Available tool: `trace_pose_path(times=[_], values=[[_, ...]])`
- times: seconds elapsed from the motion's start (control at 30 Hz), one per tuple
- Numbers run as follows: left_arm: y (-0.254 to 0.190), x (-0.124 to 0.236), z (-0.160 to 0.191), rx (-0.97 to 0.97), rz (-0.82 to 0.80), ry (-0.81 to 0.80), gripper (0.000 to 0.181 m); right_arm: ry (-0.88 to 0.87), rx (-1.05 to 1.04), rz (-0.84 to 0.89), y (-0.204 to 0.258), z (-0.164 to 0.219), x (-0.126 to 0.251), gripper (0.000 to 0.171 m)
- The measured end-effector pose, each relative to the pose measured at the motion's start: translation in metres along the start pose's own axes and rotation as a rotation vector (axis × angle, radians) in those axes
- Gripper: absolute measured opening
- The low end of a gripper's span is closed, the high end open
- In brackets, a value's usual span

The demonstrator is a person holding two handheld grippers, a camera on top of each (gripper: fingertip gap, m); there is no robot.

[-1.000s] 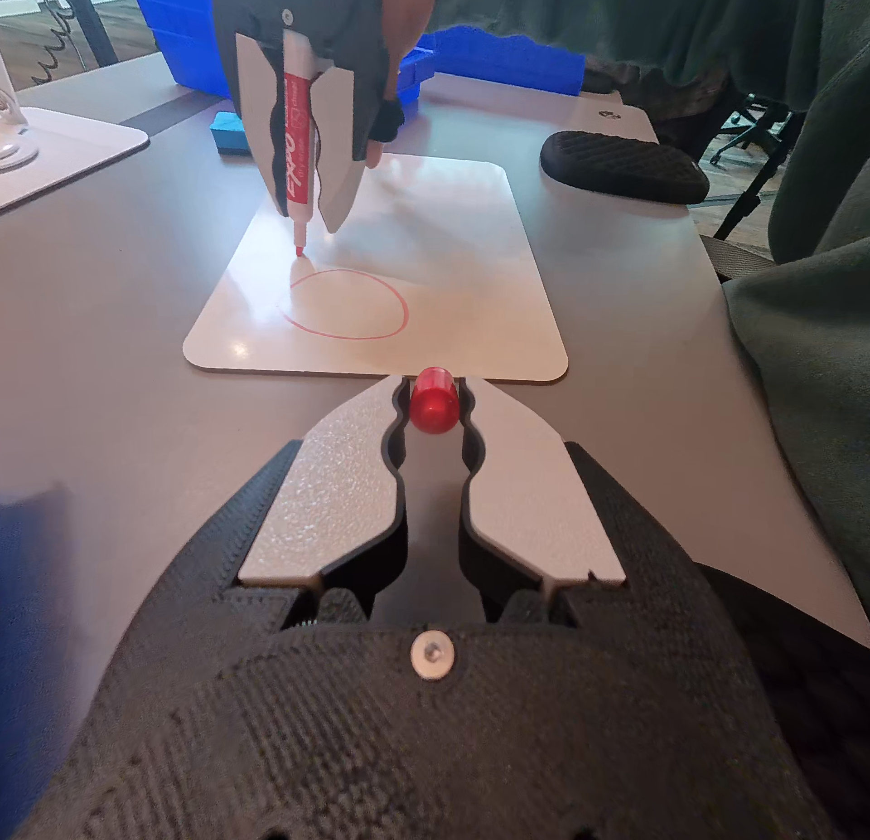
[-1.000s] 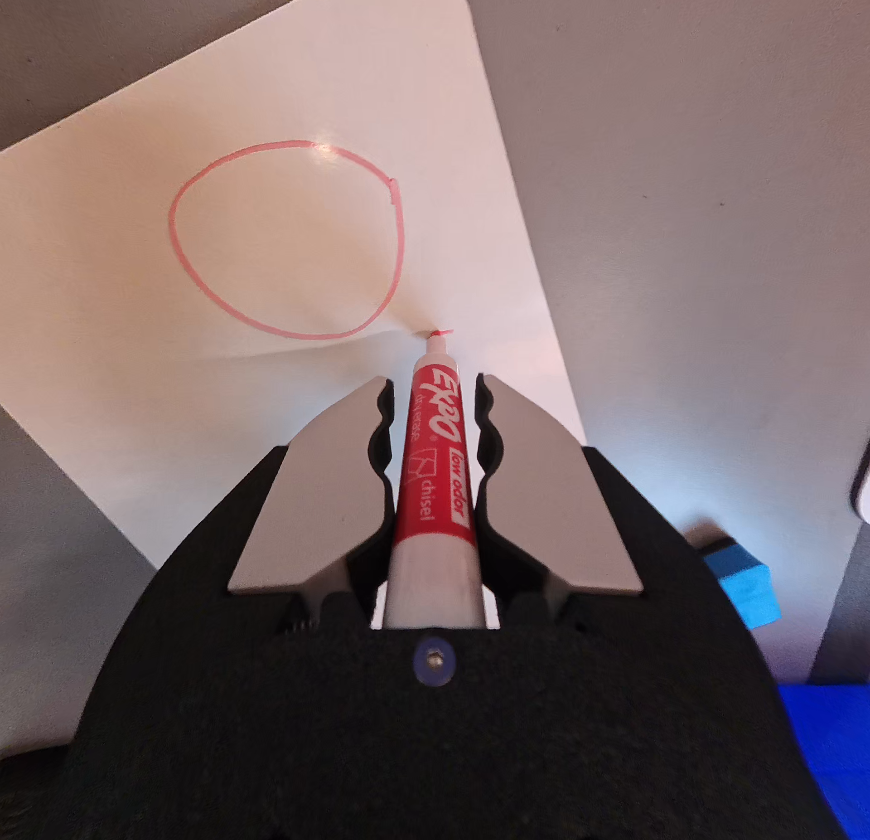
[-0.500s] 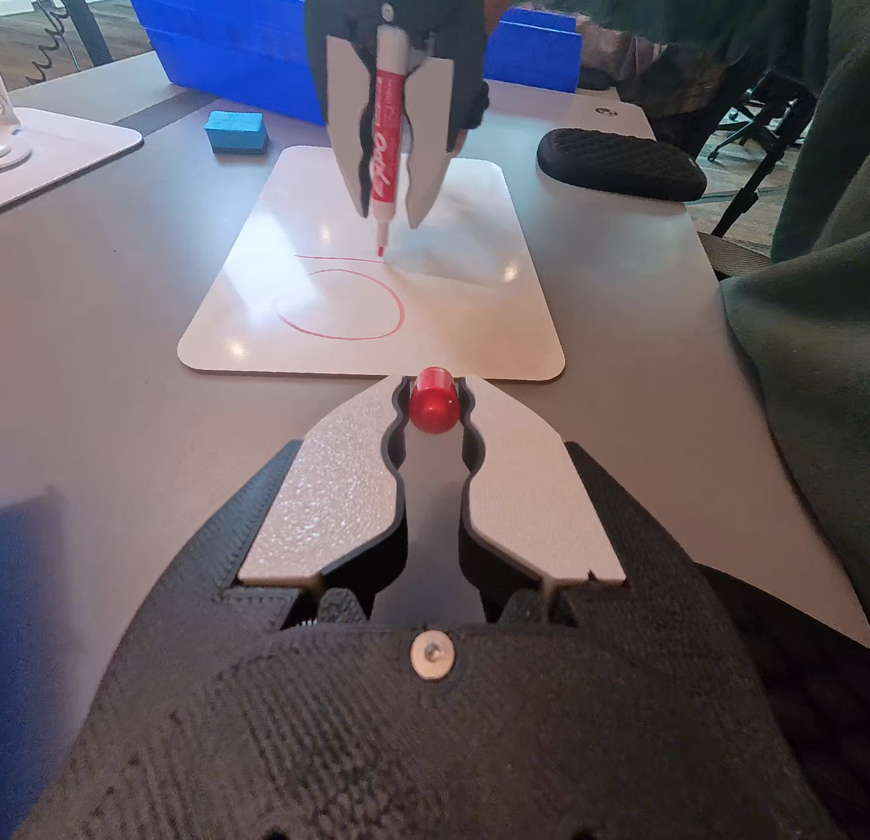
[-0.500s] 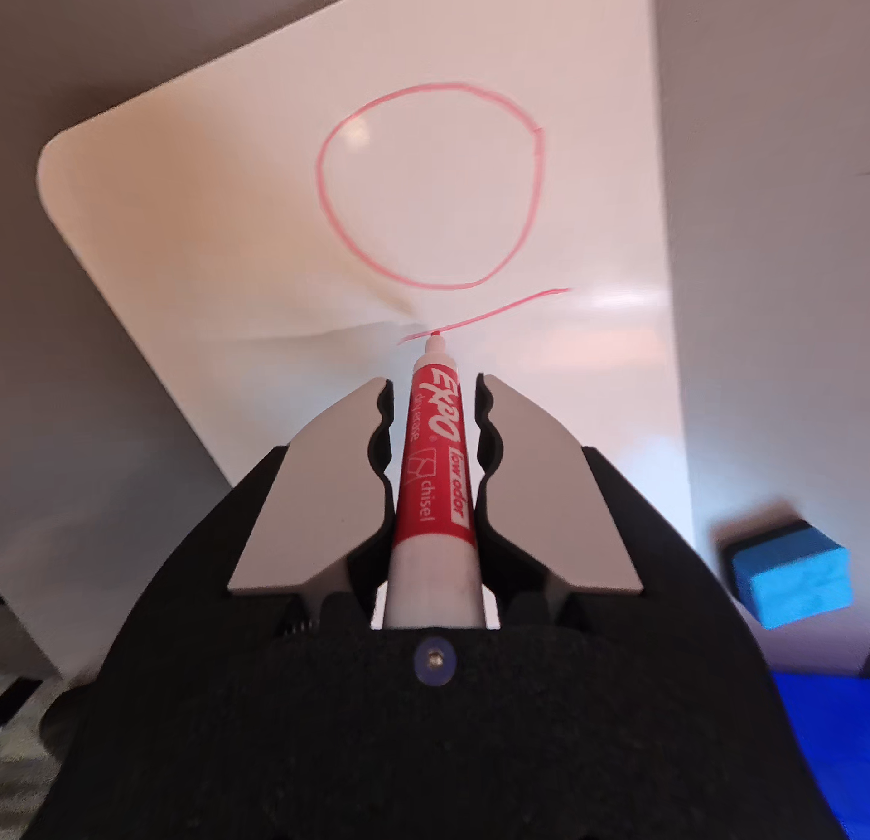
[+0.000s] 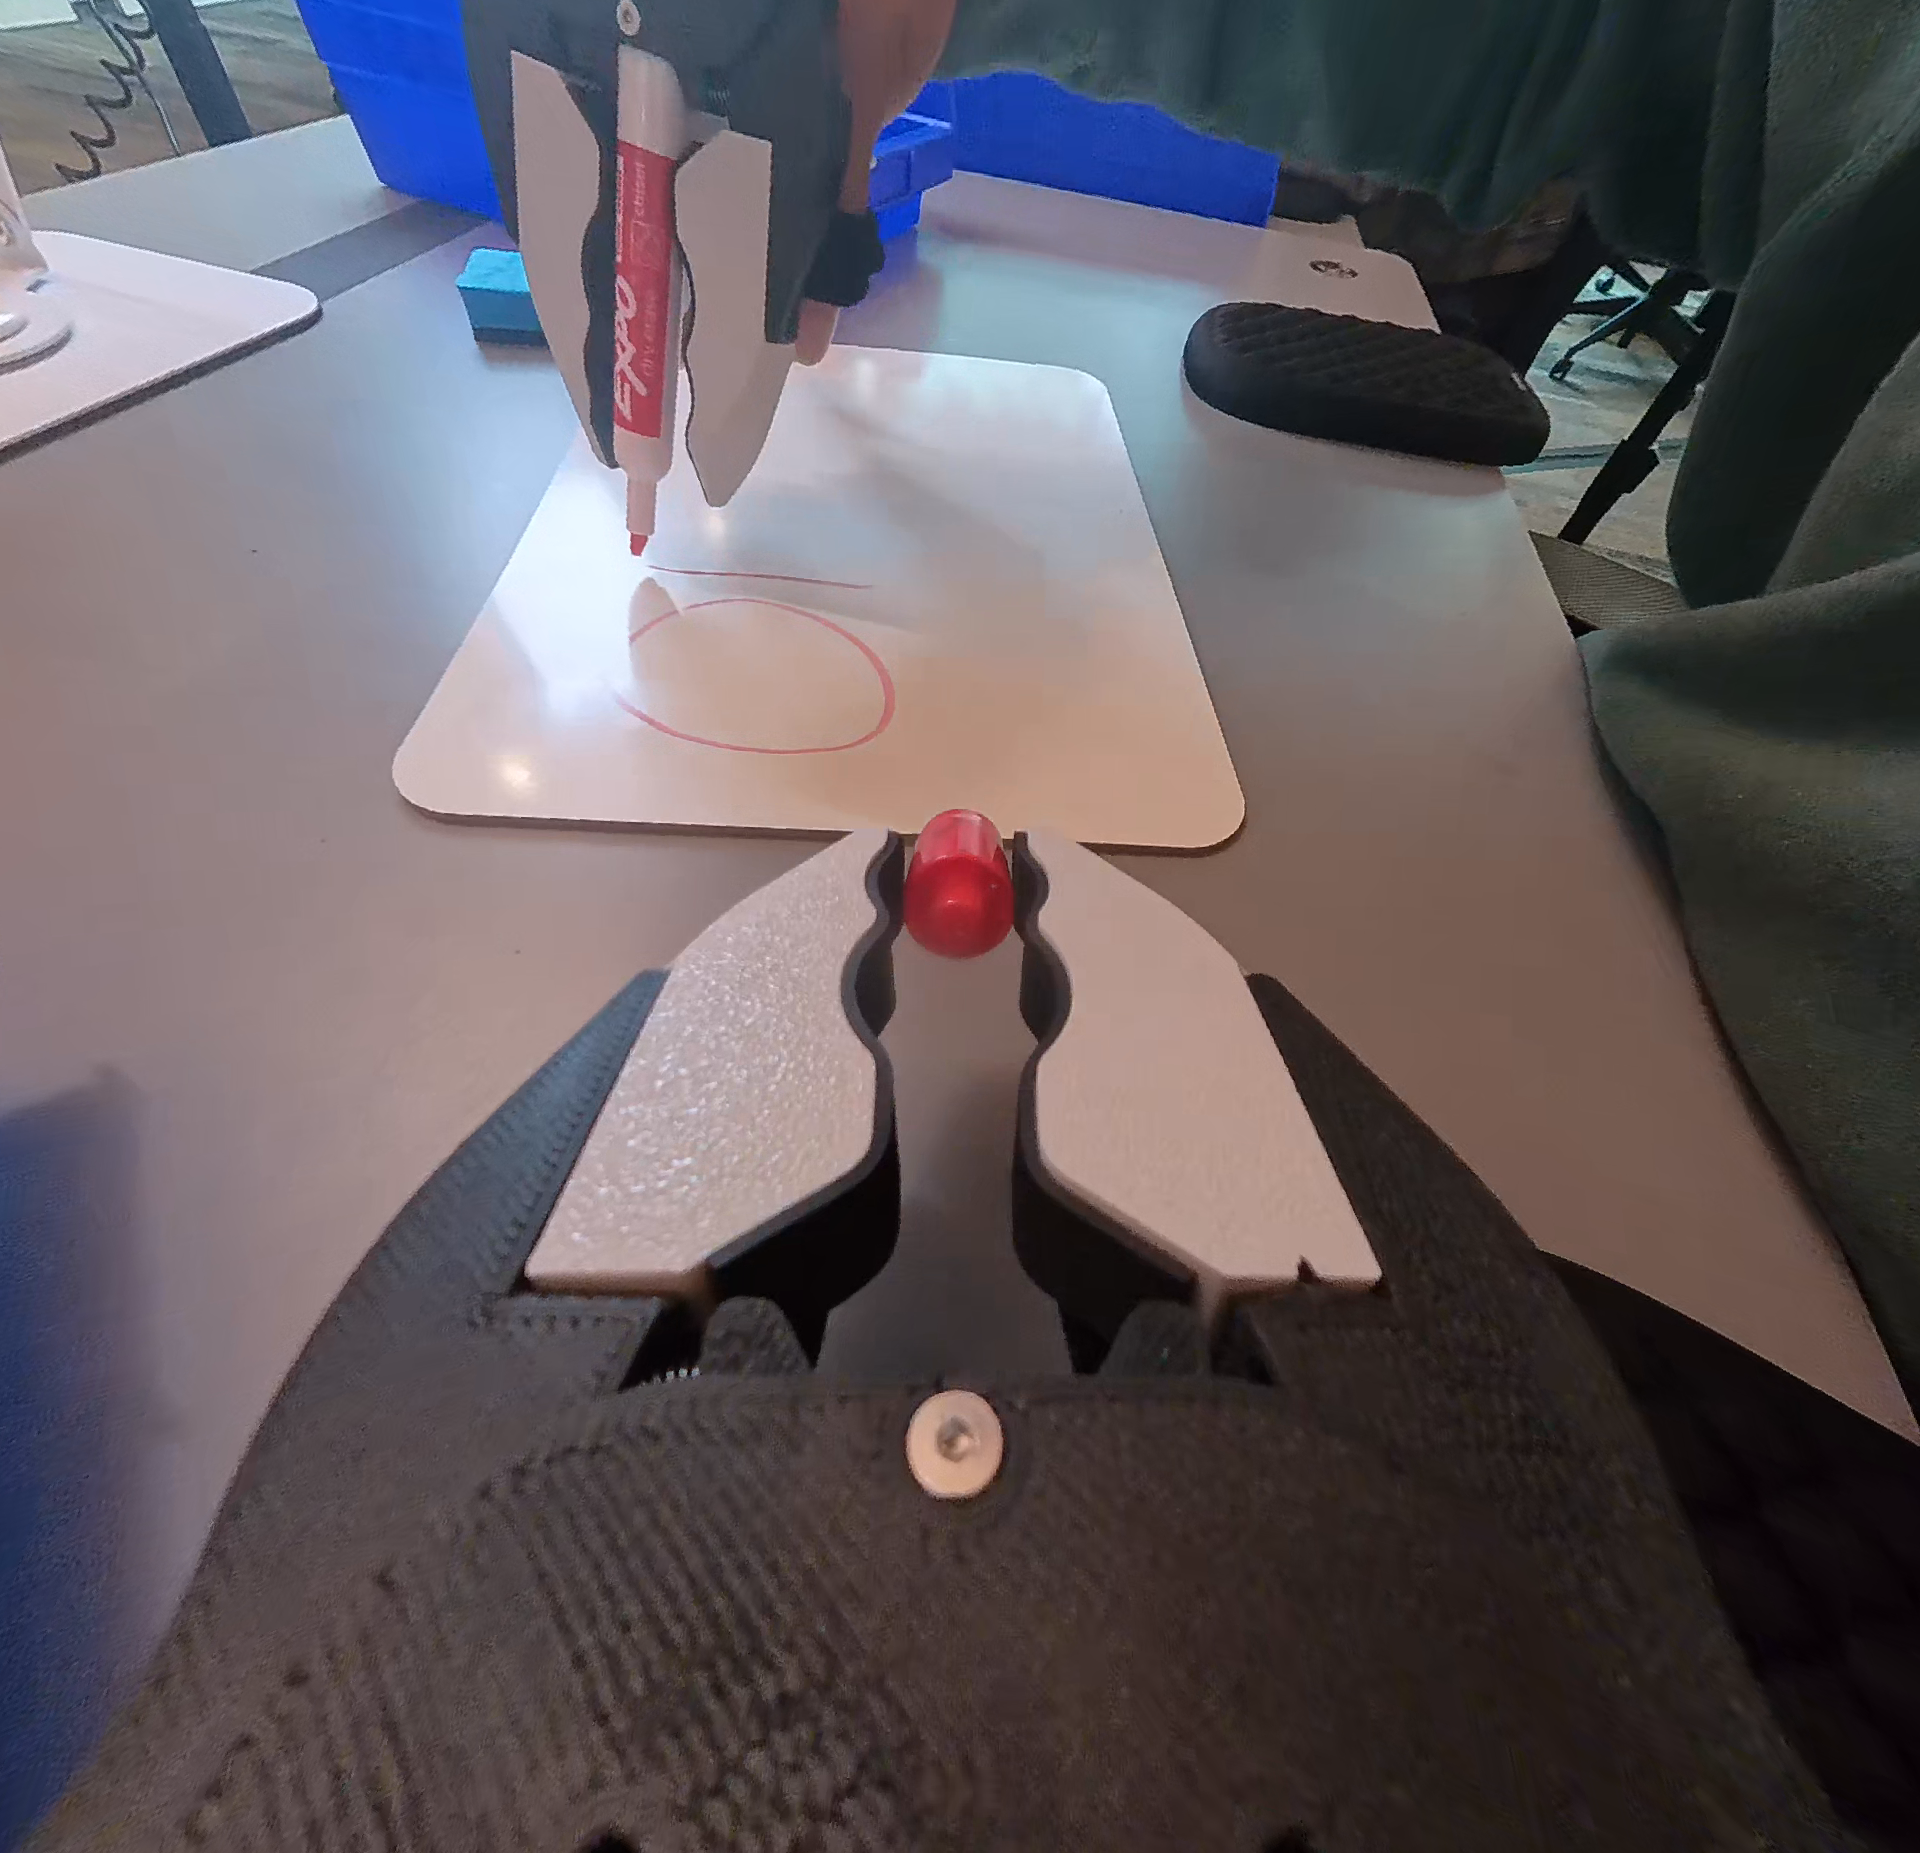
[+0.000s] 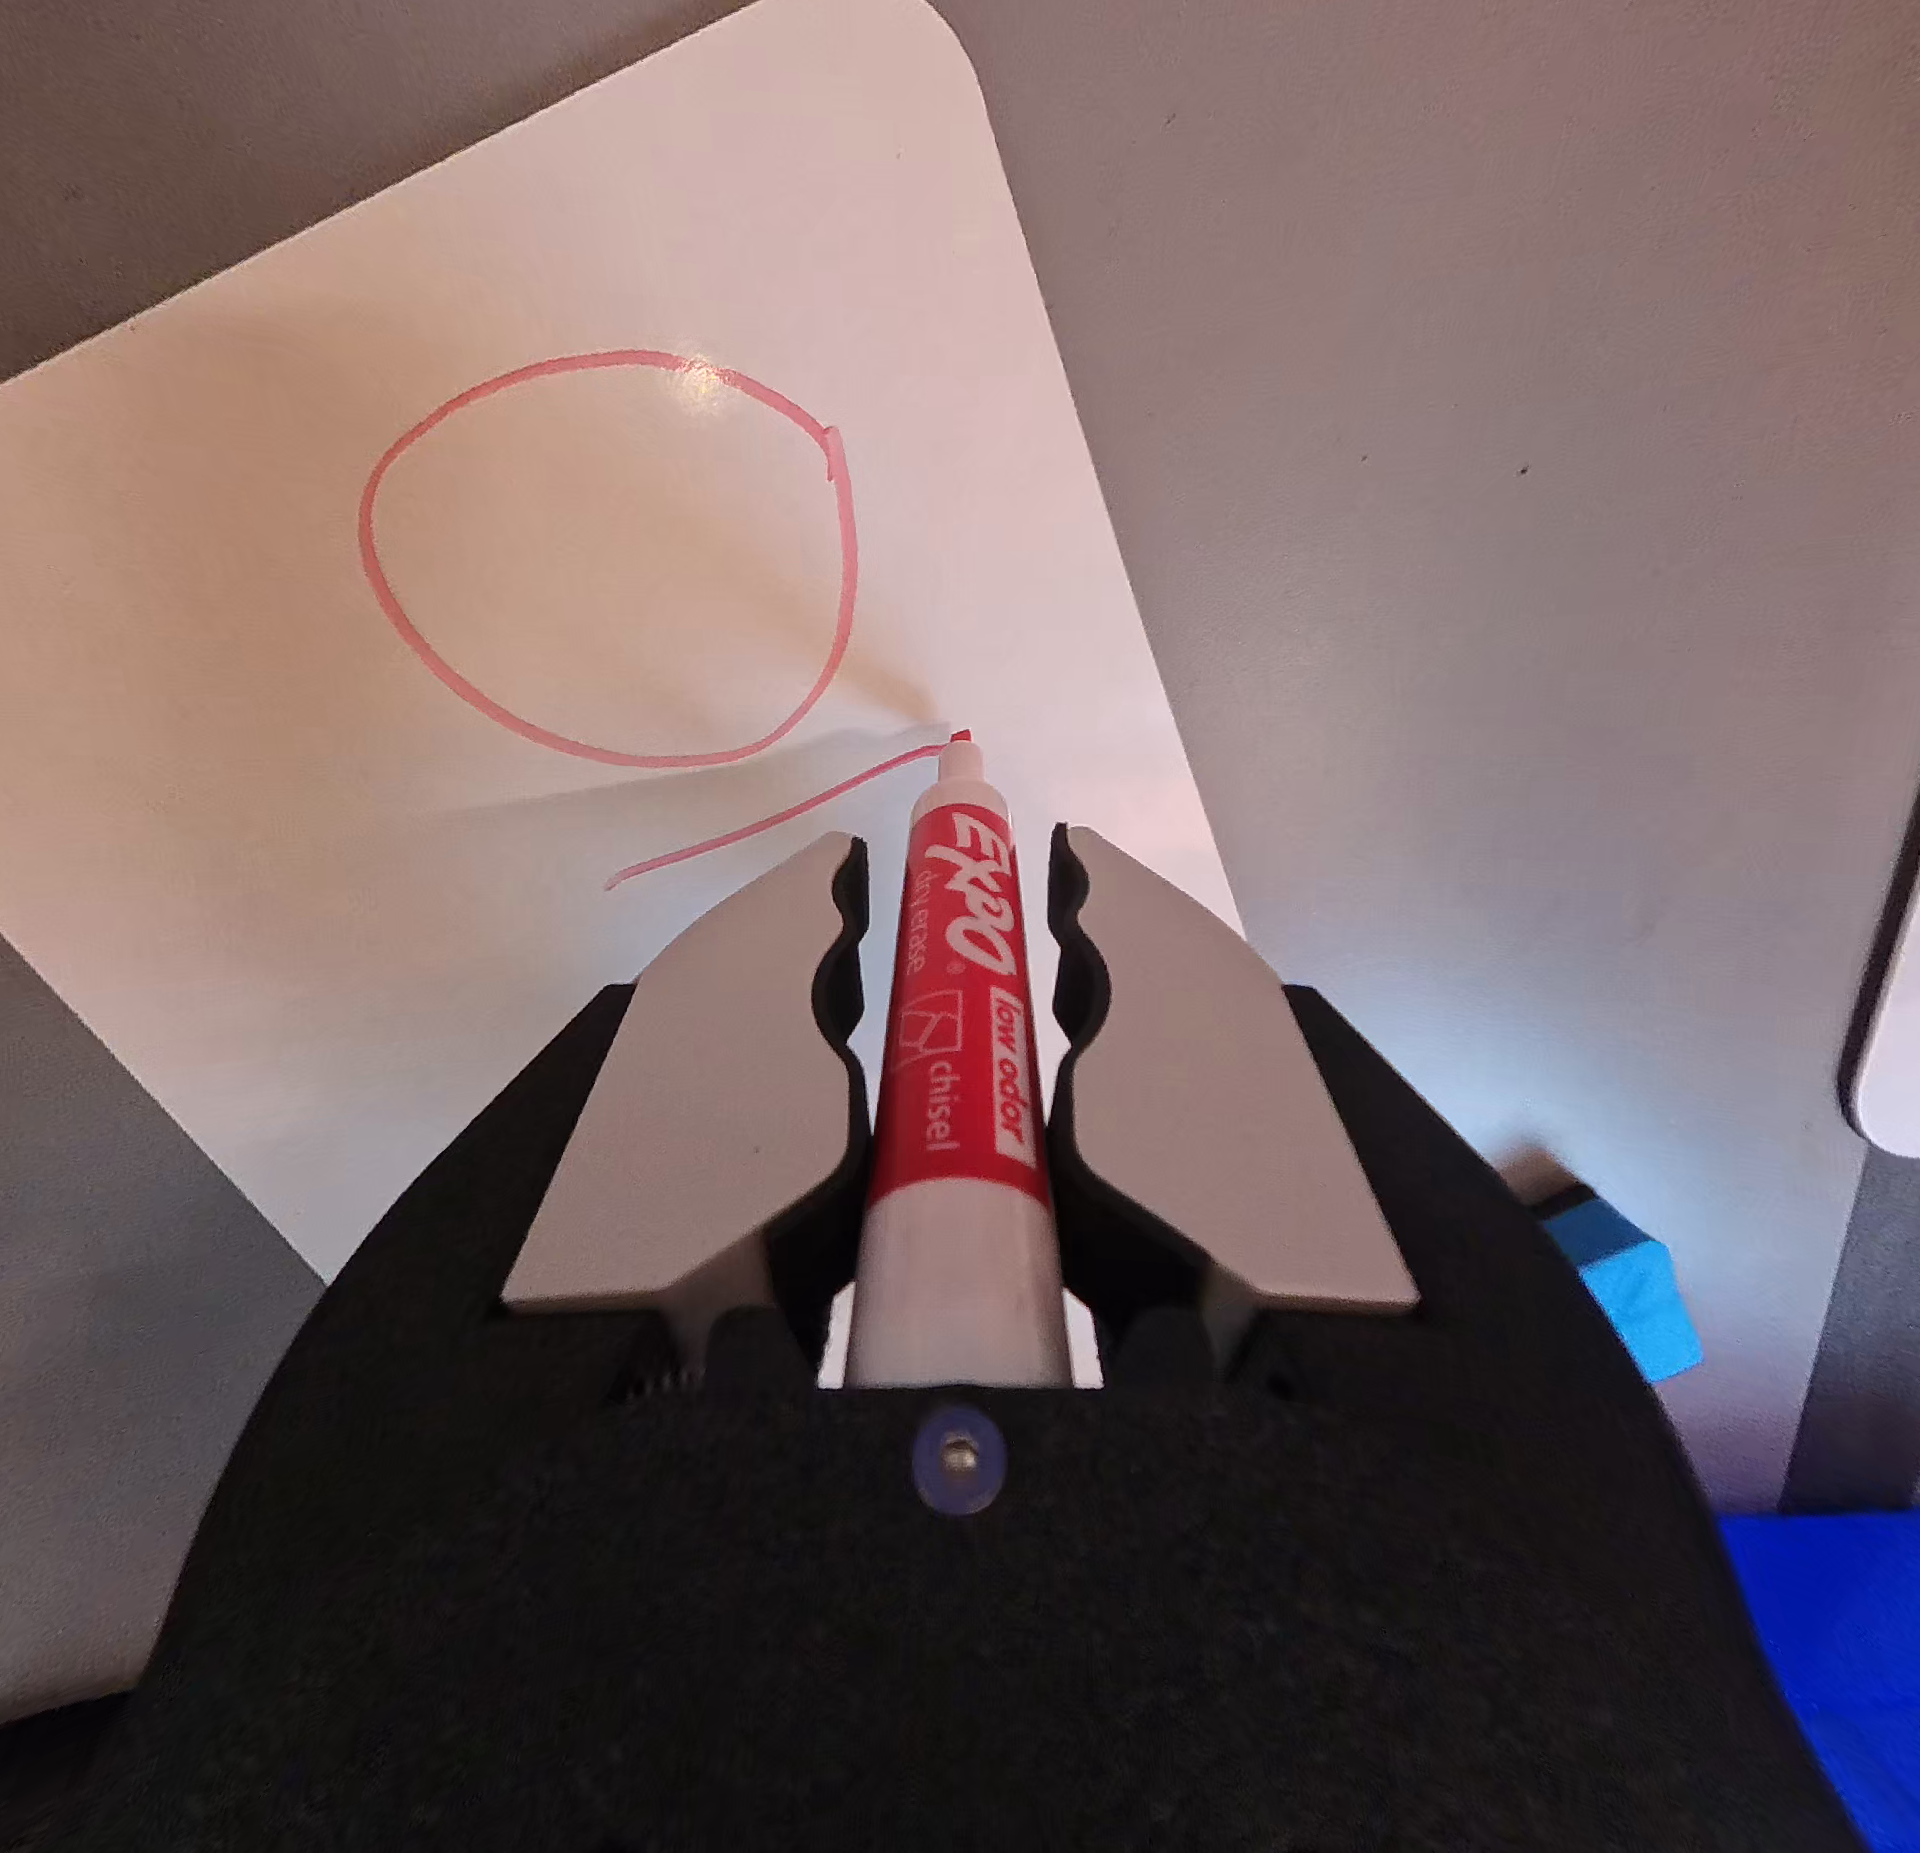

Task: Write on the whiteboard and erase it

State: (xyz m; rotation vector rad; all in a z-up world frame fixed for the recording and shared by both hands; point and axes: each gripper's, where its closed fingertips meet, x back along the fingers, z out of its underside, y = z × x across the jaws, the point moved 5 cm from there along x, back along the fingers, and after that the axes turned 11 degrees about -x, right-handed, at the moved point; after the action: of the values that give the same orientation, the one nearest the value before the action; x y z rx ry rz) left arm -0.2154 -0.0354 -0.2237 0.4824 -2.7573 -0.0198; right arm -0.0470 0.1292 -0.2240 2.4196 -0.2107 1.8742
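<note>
Two grippers are seen. One red marker point(image 6: 961, 982) is clamped between the closed-in fingers of the right gripper point(image 6: 956, 847), its tip held at the whiteboard point(image 5: 1039, 660), beside the end of the line; contact cannot be confirmed. One red cap point(image 5: 957, 896) is pinched at the fingertips of the left gripper point(image 5: 954, 847), near the board's closer edge. One whiteboard is laid flat on the grey table point(image 5: 208, 764), and two red marks are counted on it: one circle point(image 6: 613, 556) and one line point(image 6: 769, 816) just beside it. One blue eraser point(image 5: 499, 297) is set on the table just off the board's far corner.
</note>
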Motion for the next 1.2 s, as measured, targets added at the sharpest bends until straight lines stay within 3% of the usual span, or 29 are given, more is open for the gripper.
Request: trace_pose_path(times=[0.4, 0.8, 1.2], values=[[0.001, 0.0, 0.0, 0.004, -0.002, -0.003, 0.02, 0.037, -0.001, 0.001, -0.003, 0.006, -0.004, 0.034], [0.001, 0.0, 0.0, 0.003, -0.002, -0.001, 0.02, 0.067, -0.107, 0.051, -0.031, 0.044, 0.006, 0.034], [0.002, 0.0, 0.0, 0.007, -0.002, -0.001, 0.02, 0.07, -0.098, 0.06, -0.03, 0.046, 0.006, 0.034]])
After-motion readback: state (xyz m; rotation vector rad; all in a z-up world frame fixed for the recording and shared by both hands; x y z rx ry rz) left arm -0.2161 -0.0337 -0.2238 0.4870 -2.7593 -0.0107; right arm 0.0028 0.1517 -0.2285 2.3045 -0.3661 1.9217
